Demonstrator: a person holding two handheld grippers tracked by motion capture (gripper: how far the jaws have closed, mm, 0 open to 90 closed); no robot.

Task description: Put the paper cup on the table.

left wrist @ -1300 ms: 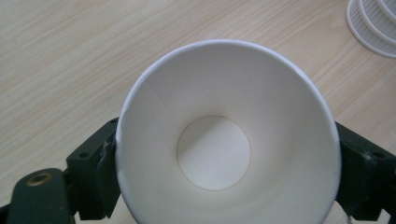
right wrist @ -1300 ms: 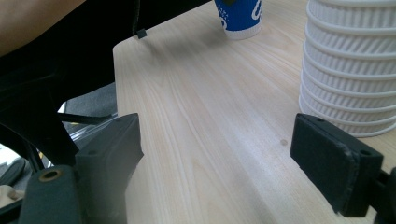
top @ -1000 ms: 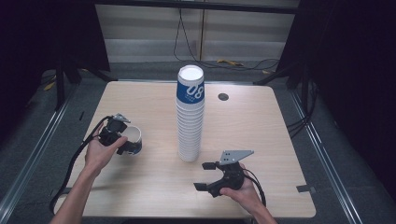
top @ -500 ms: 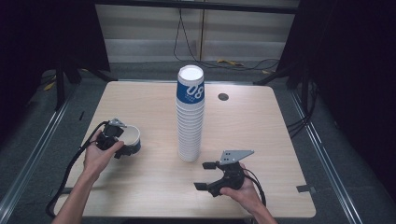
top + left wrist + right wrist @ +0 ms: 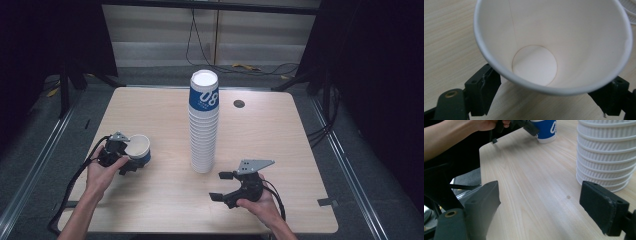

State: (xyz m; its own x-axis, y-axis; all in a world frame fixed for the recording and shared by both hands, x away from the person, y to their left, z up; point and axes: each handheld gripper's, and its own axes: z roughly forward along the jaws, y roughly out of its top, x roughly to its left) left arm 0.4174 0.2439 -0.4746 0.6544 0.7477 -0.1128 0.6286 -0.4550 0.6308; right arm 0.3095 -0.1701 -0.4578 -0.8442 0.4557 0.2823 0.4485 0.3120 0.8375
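Paper cup [image 5: 138,148], blue outside and white inside, sits upright at the near left of the table [image 5: 300,140], clamped by its wall between the jaws of the left gripper [image 5: 131,159], mouth up, probably so it can be carried or set down without tipping. Mid-table stands the tall stack of cups [image 5: 203,125], well apart from the held one, likely its source or destination. Near right, the right gripper [image 5: 222,186] idles low over bare pale wood, jaws spread wide on nothing; beyond the table lie dark floor, cables and black drapes.

a light wooden table [image 5: 150,110] carries a tall cup stack [image 5: 203,125] and single cup [image 5: 138,150].
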